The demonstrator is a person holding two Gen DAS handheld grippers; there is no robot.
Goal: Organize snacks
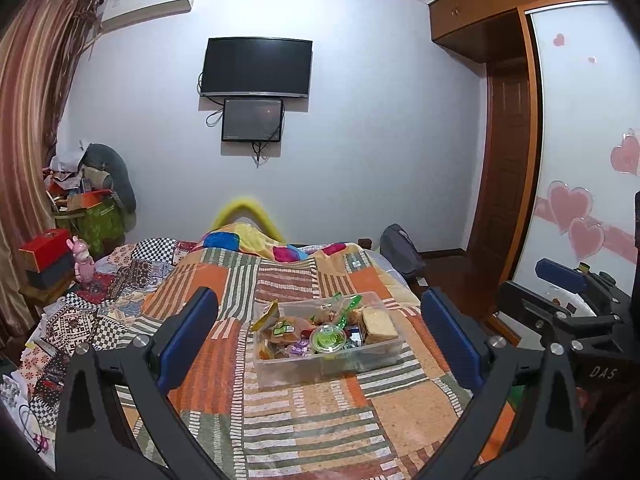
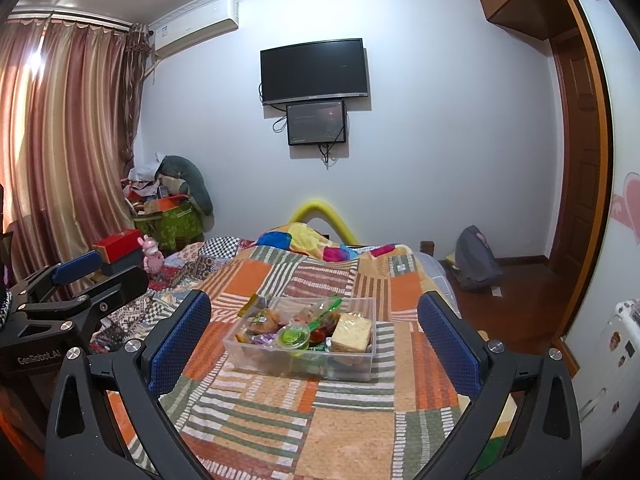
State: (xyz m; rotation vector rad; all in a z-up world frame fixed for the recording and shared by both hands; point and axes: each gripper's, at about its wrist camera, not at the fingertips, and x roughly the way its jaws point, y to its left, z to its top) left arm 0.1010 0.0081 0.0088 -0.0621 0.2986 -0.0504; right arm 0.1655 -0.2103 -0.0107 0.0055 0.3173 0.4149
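Note:
A clear plastic bin (image 1: 280, 372) (image 2: 256, 354) sits on the patchwork quilt, filled with several wrapped snacks. Among them are a round green-lidded cup (image 1: 328, 338) (image 2: 294, 336), a pale wrapped cake slab (image 1: 379, 322) (image 2: 351, 332) and green-edged packets (image 1: 347, 308). My left gripper (image 1: 320, 334) hangs open just short of the bin, its blue pads wide on both sides. My right gripper (image 2: 314, 342) is likewise open and empty in front of the bin. Each gripper appears at the edge of the other's view: the right one (image 1: 560, 280), the left one (image 2: 92, 272).
The quilt-covered bed (image 1: 280, 432) (image 2: 352, 432) fills the foreground. Red boxes (image 1: 44, 246) and a pink toy rabbit (image 1: 83, 262) stand at the left. A grey backpack (image 2: 476, 258) leans on the floor at the right, by a wooden wardrobe (image 1: 508, 168). A wall television (image 1: 256, 68) hangs ahead.

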